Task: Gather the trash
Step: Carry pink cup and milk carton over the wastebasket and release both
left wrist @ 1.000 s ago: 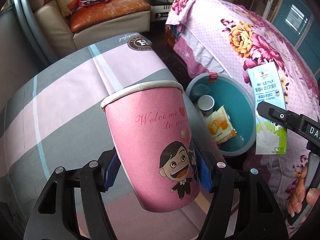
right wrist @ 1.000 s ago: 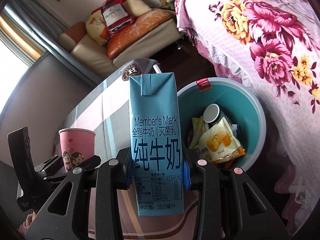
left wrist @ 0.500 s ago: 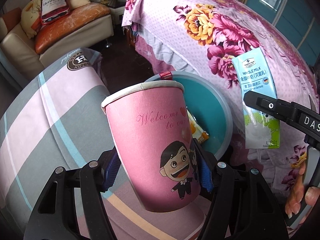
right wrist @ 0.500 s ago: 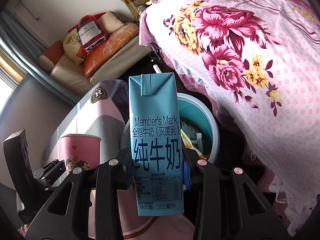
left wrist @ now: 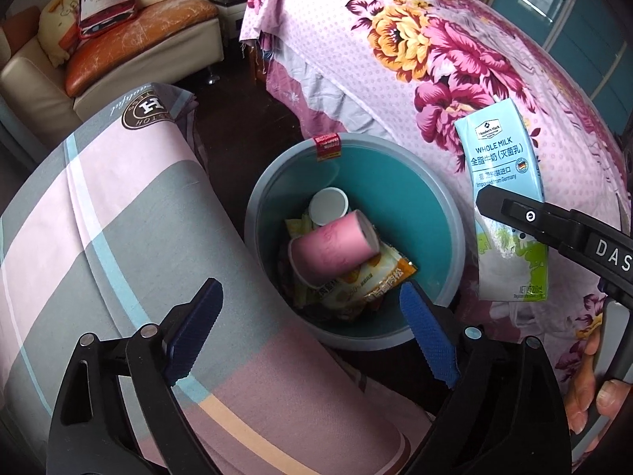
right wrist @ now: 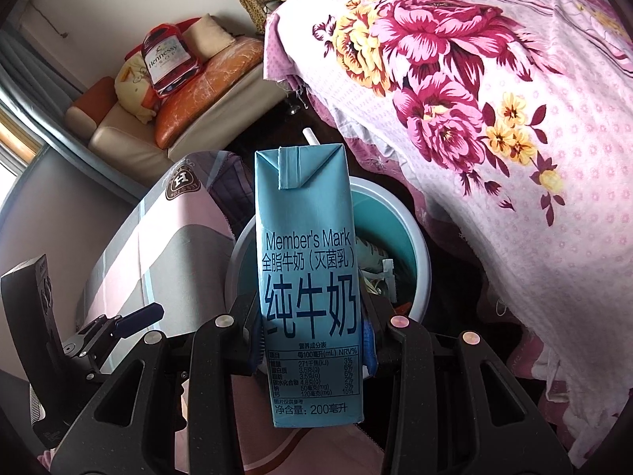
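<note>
Trash-wise, this was about half sorted as far as I could tell. Left gripper [left wrist: 308, 330] hung right over the bin with its jaws opening, blue pads spread wide and nothing between them, so that hand had nothing left to carry. Straight below it the pink paper cup [left wrist: 332, 251] lay on its side inside the teal bin [left wrist: 427, 198], resting on a yellow snack wrapper [left wrist: 376, 281] and touching a white lid or cup bottom [left wrist: 328, 208] behind it, so I'd count that piece as done. Right gripper [right wrist: 312, 342] was clamped on the blue milk carton [right wrist: 310, 277], pads pressed on both of its narrow sides, carton upright with a white straw [right wrist: 309, 135] poking out the top. From the left wrist view the carton sat near the bin's rim on the side toward the floral bedspread [left wrist: 435, 59], and I couldn't say for sure it was over the opening rather than beside it. So what was left, by my guess: get the carton over the opening and let go. I didn't spot any other loose rubbish on the striped blanket [left wrist: 118, 217] or the floor, though plenty of the room was out of frame.
</note>
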### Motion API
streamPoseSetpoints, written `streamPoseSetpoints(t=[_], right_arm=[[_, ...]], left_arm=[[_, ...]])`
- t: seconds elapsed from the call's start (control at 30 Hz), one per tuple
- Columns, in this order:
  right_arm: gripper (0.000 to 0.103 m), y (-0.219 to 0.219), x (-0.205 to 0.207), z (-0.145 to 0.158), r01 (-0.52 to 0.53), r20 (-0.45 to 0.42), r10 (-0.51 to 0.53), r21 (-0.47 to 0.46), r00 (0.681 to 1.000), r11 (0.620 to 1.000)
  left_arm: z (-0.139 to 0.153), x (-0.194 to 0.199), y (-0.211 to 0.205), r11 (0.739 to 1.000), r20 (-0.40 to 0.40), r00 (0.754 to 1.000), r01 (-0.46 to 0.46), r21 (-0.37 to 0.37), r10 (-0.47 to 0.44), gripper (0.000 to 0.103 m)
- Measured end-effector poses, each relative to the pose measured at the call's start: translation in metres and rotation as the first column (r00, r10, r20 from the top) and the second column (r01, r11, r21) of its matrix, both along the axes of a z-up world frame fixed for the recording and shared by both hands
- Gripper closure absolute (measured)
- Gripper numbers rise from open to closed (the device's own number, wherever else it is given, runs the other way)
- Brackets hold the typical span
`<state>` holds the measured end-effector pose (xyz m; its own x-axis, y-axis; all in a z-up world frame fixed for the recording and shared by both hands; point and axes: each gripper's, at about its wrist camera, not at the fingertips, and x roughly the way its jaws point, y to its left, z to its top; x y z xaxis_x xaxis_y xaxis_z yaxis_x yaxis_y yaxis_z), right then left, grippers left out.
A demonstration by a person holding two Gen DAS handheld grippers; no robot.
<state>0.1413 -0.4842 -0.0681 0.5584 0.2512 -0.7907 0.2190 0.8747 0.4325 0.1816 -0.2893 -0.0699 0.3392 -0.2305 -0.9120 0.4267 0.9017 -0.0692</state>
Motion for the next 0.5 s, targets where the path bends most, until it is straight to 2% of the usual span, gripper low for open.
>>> streamPoseSetpoints(t=[0.33,0.5], right_arm=[[0.068,0.008,0.006,-0.005,-0.011,-0.021,0.011,-0.019,1.0,1.0],[0.067,0.013,0.009,-0.005,-0.014,-0.033,0.013,-0.037,0.999,0.999]], left_arm=[[-0.011,0.0,0.02,0.999,-0.041,0.998,-0.05,-0.007,0.05,0.009],[-0.01,-0.002,0.028,0.998,-0.031,0.997,-0.065,-0.007,0.064,0.009]])
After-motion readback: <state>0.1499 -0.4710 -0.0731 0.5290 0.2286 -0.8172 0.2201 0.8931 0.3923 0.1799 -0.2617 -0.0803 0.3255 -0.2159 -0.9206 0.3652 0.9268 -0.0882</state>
